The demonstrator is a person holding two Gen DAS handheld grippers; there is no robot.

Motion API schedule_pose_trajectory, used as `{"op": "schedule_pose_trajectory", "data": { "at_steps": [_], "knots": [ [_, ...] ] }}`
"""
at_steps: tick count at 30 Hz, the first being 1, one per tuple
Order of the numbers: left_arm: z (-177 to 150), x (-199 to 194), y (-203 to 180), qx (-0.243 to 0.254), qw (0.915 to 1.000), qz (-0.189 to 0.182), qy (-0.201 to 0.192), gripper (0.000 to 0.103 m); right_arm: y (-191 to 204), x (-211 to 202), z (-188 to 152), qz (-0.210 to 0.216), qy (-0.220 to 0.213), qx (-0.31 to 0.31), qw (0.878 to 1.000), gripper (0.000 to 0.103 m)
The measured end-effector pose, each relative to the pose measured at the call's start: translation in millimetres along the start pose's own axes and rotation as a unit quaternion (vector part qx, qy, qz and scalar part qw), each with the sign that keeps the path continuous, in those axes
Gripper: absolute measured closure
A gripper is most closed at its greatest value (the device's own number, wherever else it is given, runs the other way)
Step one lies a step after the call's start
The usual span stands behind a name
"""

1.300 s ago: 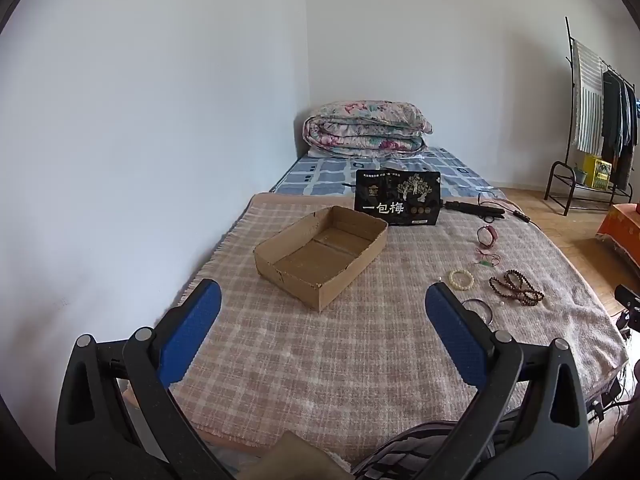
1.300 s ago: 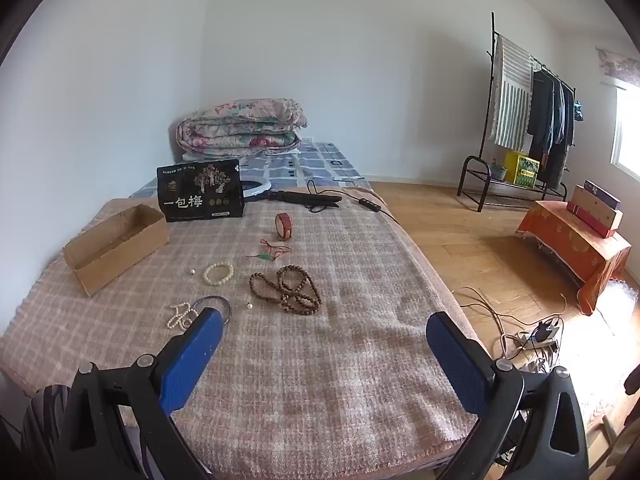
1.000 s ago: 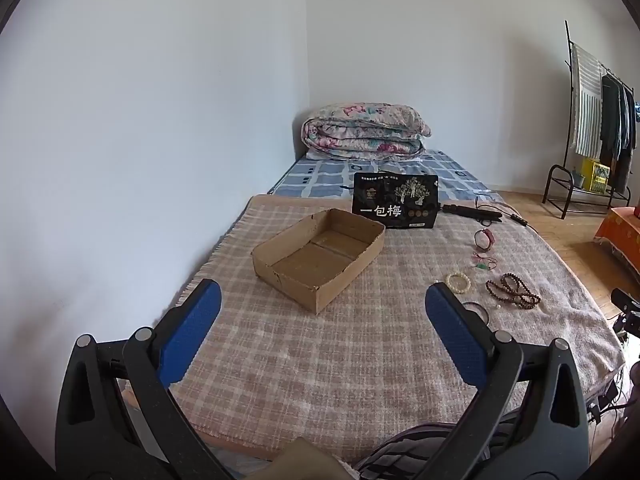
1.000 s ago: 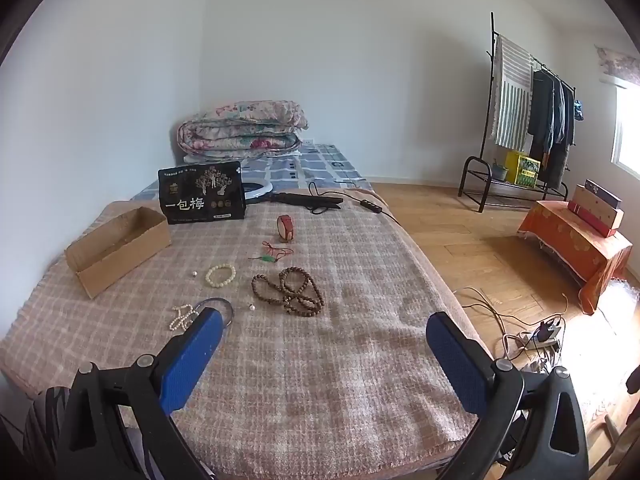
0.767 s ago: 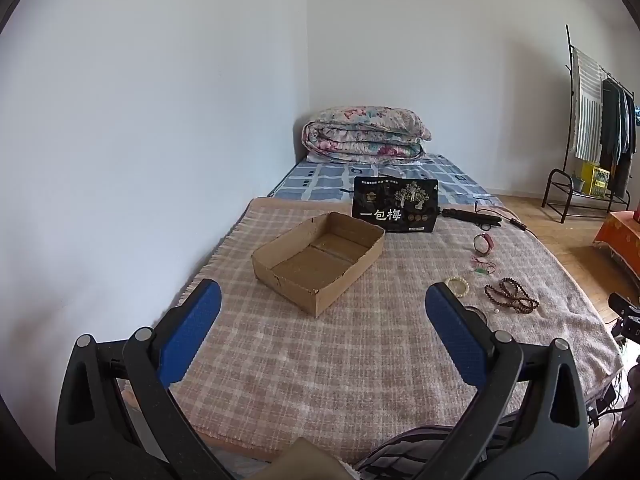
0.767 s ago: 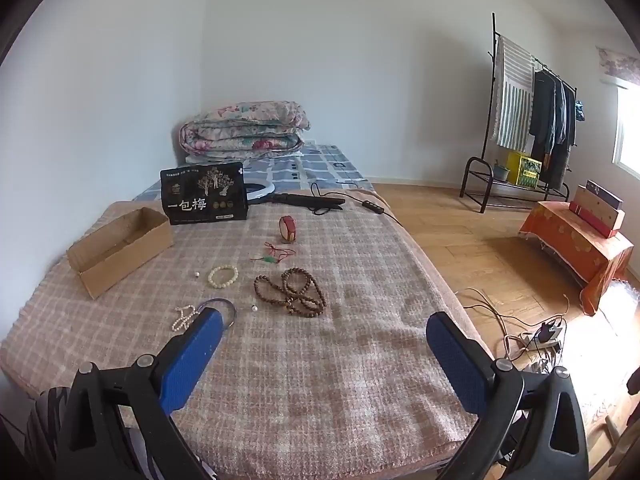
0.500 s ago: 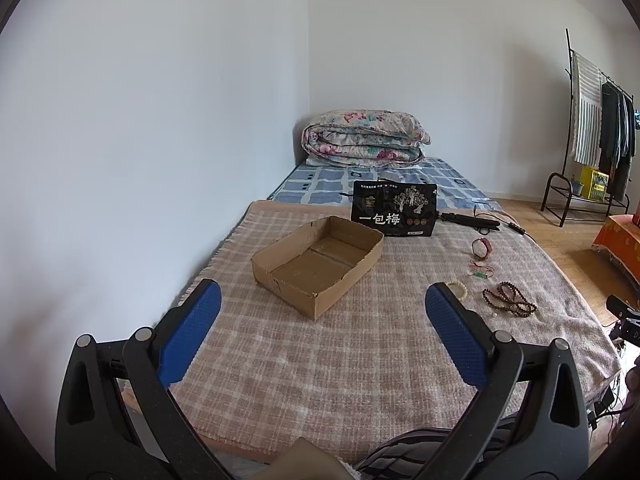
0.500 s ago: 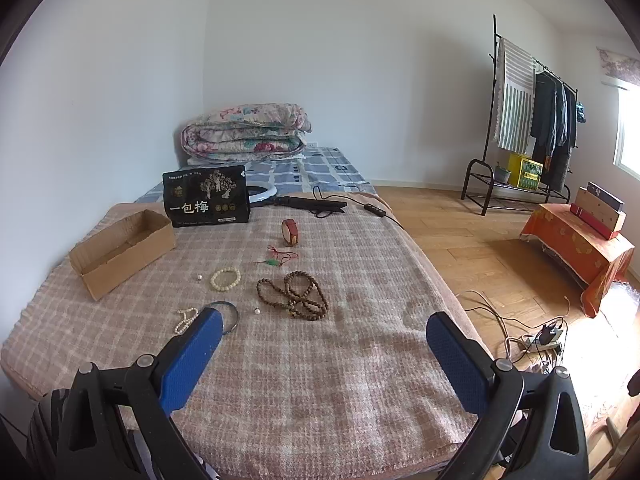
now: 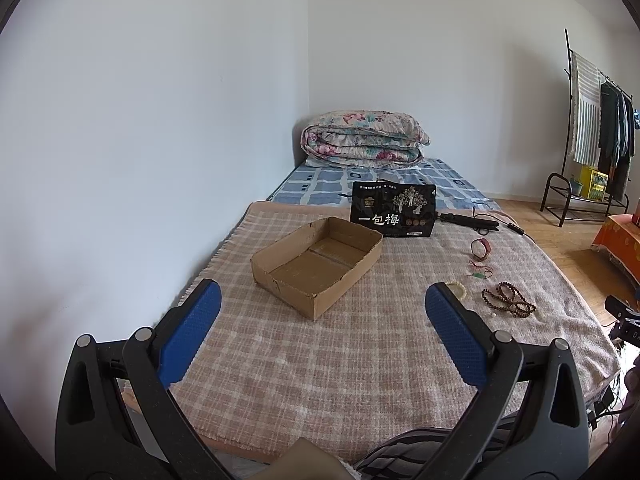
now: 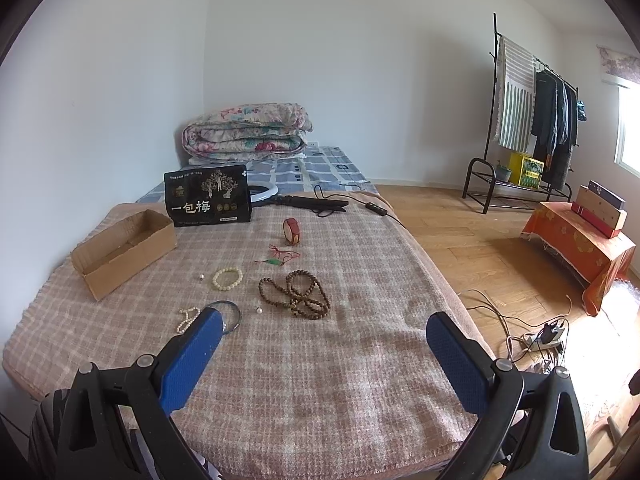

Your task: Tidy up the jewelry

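From the left wrist, the left tongs [image 9: 320,320] gape wide and empty above the blanket [image 9: 320,368], with the empty cardboard box [image 9: 316,264] straight ahead and the jewelry off to their right. From the right wrist, the right tongs [image 10: 320,344] are likewise spread and empty. The brown bead string [image 10: 298,294], pale bracelet [image 10: 227,278] and dark ring [image 10: 232,314] lie just ahead and slightly left, the string sprawled without a clear long axis, so the right hand is the nearer; the box sits far left.

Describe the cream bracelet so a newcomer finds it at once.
On the plaid blanket, look right of the cardboard box, among the loose jewelry. The cream bracelet is a small closed ring of pale beads, left of the long brown bead strand, which is dark and tangled.
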State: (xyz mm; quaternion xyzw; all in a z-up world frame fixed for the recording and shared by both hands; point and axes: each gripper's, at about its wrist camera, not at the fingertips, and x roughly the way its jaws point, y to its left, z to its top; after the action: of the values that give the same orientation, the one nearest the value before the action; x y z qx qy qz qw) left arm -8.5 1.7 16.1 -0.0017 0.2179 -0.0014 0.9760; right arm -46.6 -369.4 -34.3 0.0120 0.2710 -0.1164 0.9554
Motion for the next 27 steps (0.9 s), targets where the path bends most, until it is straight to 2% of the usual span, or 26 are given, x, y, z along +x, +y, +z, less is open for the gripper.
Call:
{"op": "schedule_pose_trajectory", "data": {
  "at_steps": [27],
  "knots": [
    [-0.4, -3.4, -0.7, 0.000, 1.0000, 0.000, 0.000, 0.000, 2.3, 5.0, -5.1, 0.000, 0.004, 0.001, 1.000, 0.000]
  ]
}}
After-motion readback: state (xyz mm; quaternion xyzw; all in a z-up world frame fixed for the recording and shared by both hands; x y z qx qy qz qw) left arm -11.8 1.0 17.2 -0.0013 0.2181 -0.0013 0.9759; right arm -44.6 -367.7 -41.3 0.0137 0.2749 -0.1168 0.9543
